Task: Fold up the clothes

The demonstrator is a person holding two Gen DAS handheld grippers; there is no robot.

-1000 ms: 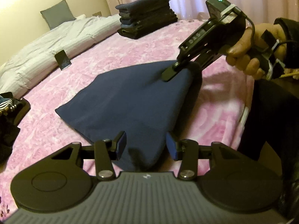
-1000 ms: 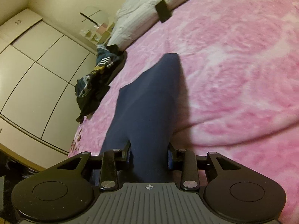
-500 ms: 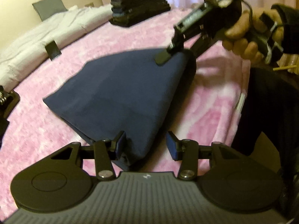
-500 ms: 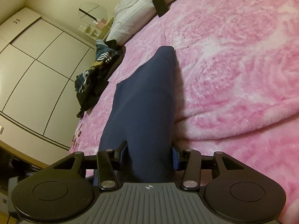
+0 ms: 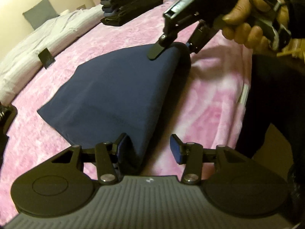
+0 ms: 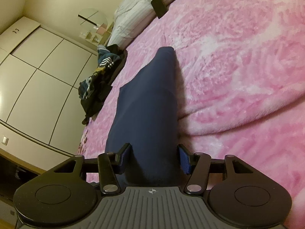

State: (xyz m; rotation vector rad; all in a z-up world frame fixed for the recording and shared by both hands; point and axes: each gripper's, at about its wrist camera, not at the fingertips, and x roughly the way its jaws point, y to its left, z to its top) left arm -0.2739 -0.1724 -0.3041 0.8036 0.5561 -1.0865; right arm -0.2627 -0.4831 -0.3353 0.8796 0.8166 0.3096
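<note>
A folded navy garment [image 5: 114, 95] lies on the pink bedspread [image 5: 209, 105]. My left gripper [image 5: 148, 148] is open; the garment's near corner sits between its fingers, against the left pad. My right gripper [image 5: 171, 45] shows in the left wrist view at the garment's far right corner, one finger above the cloth and one below. In the right wrist view the garment [image 6: 146, 105] fills the gap of the right gripper [image 6: 152, 158], whose jaws stand wide apart around it.
A stack of folded dark clothes [image 5: 129, 2] sits at the back of the bed. A white duvet [image 5: 38, 49] and a black phone [image 5: 46, 58] lie at the left. A pile of unfolded clothes [image 6: 101, 80] sits at the bed edge by wardrobe doors [image 6: 38, 72].
Both grippers have slid further under and around the garment's near edge, lifting that edge. The right gripper's jaws have opened a little wider.
</note>
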